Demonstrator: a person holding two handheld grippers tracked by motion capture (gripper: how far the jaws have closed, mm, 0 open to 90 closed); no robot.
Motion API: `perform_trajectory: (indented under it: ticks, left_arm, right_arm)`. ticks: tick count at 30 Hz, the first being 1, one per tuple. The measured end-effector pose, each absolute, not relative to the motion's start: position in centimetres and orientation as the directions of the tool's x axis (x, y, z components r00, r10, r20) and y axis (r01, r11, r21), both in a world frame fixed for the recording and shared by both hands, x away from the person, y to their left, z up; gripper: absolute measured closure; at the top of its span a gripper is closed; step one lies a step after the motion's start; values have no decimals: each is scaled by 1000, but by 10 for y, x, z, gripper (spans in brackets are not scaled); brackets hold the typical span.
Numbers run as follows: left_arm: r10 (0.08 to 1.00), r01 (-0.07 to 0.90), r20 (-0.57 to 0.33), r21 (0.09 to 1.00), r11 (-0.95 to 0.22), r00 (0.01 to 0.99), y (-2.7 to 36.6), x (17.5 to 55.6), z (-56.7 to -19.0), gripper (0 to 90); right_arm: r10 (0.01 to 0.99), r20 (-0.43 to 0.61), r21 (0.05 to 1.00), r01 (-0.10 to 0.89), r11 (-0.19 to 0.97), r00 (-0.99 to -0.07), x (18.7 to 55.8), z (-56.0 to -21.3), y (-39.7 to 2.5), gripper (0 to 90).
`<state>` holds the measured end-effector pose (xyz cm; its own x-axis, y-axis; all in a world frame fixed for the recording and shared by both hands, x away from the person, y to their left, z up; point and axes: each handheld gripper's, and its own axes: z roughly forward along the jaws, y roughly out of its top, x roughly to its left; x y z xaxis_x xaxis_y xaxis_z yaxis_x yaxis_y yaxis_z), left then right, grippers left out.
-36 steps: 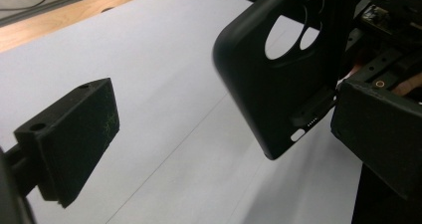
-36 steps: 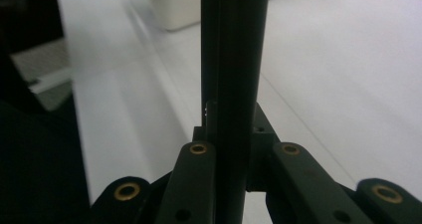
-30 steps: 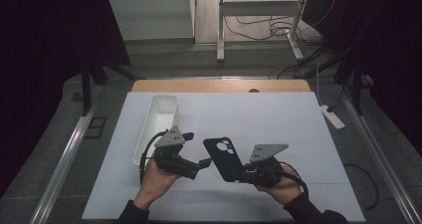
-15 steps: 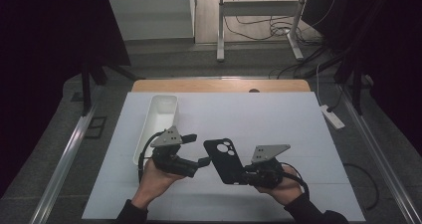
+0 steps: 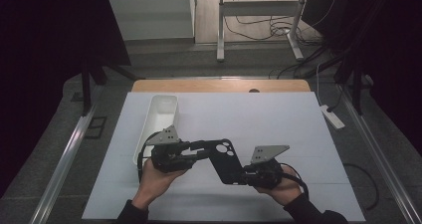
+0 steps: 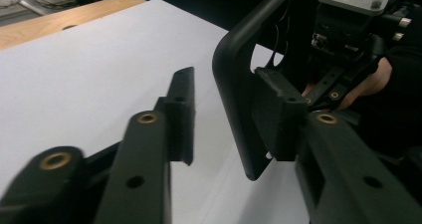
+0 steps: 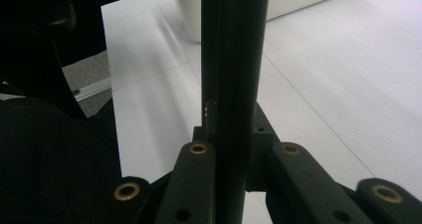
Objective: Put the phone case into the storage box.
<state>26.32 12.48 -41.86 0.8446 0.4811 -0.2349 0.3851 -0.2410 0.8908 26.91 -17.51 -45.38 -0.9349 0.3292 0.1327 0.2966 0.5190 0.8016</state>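
A black phone case [image 5: 224, 159] with a camera cut-out is held above the white table [image 5: 278, 119], edge-on in the right gripper view [image 7: 234, 59]. My right gripper [image 5: 246, 174] is shut on its lower end, both pads pressed on it [image 7: 231, 149]. My left gripper [image 5: 199, 147] is open at the case's upper end. In the left gripper view the case's rounded corner [image 6: 239, 84] sits between the spread jaws [image 6: 229, 117], close against the right-hand pad [image 6: 278, 109] and apart from the left one.
A long white tray [image 5: 159, 119] stands on the table's left side, just behind the left hand; its wall [image 7: 308, 0] appears beyond the case. A wooden strip [image 5: 219, 86] runs along the far edge. A power strip [image 5: 331, 117] lies off the right side.
The left gripper has moved right and up, so its open jaws now straddle the case's upper end. The right gripper still holds the case, almost in the same place.
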Motion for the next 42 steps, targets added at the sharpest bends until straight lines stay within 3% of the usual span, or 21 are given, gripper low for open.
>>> perform_trajectory:
  ticks: [10, 32, 42]
  left_arm:
    - [462, 399, -265, 890, -220, 846, 127, 265, -419, 776]
    - [428, 423, -311, 885, -197, 849, 127, 266, -419, 838]
    - [445, 406, -281, 888, -214, 850, 125, 265, -416, 839]
  right_arm:
    - [321, 129, 801, 289, 523, -938, 269, -454, -174, 849]
    - [341, 121, 784, 300, 543, -932, 270, -458, -170, 840]
    - [370, 83, 767, 296, 570, -925, 269, -459, -166, 660]
